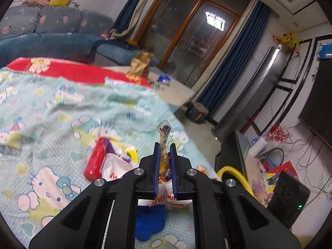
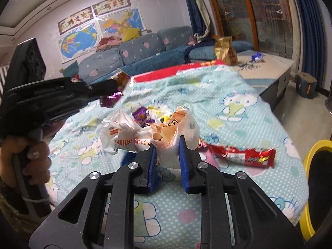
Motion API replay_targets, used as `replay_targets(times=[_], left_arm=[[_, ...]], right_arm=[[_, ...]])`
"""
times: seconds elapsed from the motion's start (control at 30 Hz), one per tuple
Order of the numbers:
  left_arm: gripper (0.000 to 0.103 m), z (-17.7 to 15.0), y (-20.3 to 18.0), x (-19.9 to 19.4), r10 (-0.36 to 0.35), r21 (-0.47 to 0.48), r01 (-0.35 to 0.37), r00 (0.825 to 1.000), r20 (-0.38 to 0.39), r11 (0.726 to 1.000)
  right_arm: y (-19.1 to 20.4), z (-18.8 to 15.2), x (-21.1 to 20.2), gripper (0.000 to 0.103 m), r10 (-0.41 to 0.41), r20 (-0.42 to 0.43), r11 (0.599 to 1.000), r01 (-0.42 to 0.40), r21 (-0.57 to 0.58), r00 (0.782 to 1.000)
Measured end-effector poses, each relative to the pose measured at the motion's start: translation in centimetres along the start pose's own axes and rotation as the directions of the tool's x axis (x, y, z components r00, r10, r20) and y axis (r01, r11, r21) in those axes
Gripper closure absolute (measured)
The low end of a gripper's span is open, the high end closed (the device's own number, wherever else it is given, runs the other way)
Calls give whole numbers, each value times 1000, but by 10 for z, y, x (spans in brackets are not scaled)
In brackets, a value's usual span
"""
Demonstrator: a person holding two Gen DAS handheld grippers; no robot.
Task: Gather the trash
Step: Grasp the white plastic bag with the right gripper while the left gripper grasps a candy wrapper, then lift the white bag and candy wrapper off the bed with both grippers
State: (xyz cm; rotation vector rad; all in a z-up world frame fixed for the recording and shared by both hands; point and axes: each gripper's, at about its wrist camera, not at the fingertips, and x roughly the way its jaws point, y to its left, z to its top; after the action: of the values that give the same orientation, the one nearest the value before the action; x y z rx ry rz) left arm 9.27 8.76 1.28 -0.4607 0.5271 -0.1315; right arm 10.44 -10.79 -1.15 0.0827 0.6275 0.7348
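Observation:
In the left wrist view my left gripper (image 1: 165,145) is shut on a crumpled clear, yellow and purple snack wrapper (image 1: 164,131) that sticks up past the blue pads. Beneath it on the cartoon-cat bedsheet (image 1: 51,114) lie a red packet (image 1: 96,159) and a white plastic bag (image 1: 116,167). In the right wrist view my right gripper (image 2: 167,143) is shut on that white plastic bag's (image 2: 124,128) bunched edge, with purple wrappers (image 2: 141,112) showing in its mouth. A red snack wrapper (image 2: 242,155) lies to its right. The left gripper (image 2: 116,84) hangs at the left, holding its shiny wrapper (image 2: 113,99).
A yellow-rimmed bin (image 2: 311,155) stands at the bed's right edge. A gold bag (image 1: 141,64) and a blue wrapper (image 1: 164,78) sit on the low table beyond the bed. A hand (image 2: 38,155) grips the left tool's handle. A sofa (image 2: 134,49) lines the far wall.

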Motion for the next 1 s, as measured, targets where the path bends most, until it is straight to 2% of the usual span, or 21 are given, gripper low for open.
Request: replay_targets(times=[0.37, 1.0], left_arm=[[94, 17, -35, -22, -62, 57, 59, 997, 56, 997], [94, 14, -83, -10, -139, 143, 132, 989, 43, 981]], right_arm=[[-19, 20, -31, 88, -62, 96, 998, 59, 33, 993], [-93, 25, -82, 88, -225, 179, 964, 192, 185, 958]])
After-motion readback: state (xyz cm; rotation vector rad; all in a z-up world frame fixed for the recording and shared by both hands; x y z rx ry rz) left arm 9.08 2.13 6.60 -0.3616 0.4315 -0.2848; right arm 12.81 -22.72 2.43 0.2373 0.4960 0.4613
